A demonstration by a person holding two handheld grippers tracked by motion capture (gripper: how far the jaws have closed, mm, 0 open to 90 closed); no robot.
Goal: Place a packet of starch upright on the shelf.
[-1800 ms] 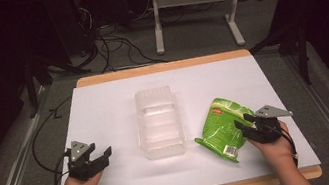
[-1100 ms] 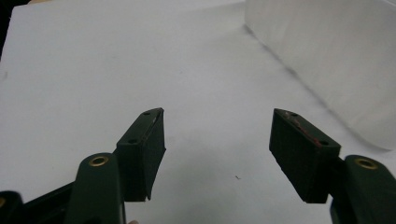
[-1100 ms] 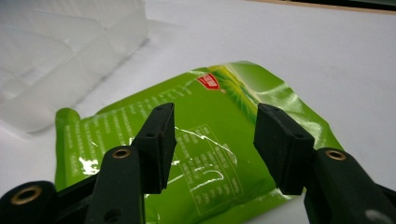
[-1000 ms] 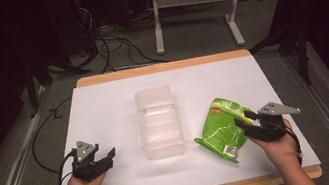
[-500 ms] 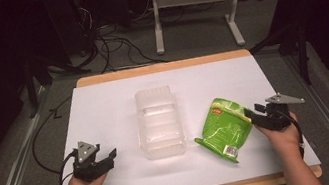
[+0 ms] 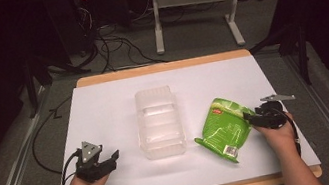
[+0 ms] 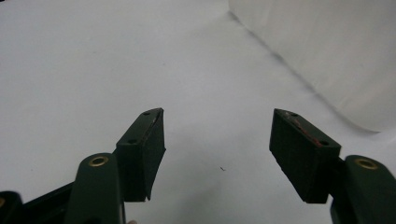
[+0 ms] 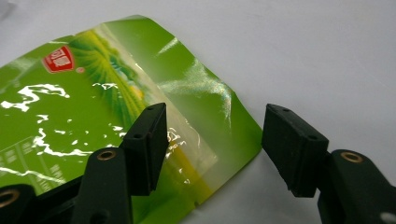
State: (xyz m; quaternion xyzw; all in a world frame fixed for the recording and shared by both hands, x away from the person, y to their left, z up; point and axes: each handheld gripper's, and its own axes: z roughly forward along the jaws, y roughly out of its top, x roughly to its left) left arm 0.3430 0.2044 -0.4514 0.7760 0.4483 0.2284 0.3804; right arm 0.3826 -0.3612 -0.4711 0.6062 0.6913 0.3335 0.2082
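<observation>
A green snack bag (image 6: 222, 128) lies flat on the white table, right of a clear plastic container (image 6: 158, 121). My right gripper (image 6: 250, 117) sits at the bag's right edge and is open. Its jaws have just been opening. In the right gripper view the bag (image 8: 70, 116) has its corner lying between the wide-apart jaws of that gripper (image 8: 215, 144), and neither pad presses on it. My left gripper (image 6: 112, 158) rests low at the front left, open with nothing in it. In the left gripper view this gripper (image 7: 217, 140) points across bare table towards the container (image 7: 327, 51).
The white sheet (image 6: 104, 107) covers a wood-edged table. Beyond the far edge, cables (image 6: 114, 45) lie on the floor beside a white stand (image 6: 194, 11). A black cable (image 6: 42, 143) trails off the table's left side from the left gripper.
My right gripper has shifted slightly right to the bag's edge and its jaws have widened. The bag now lies loose on the table. The left gripper has kept still.
</observation>
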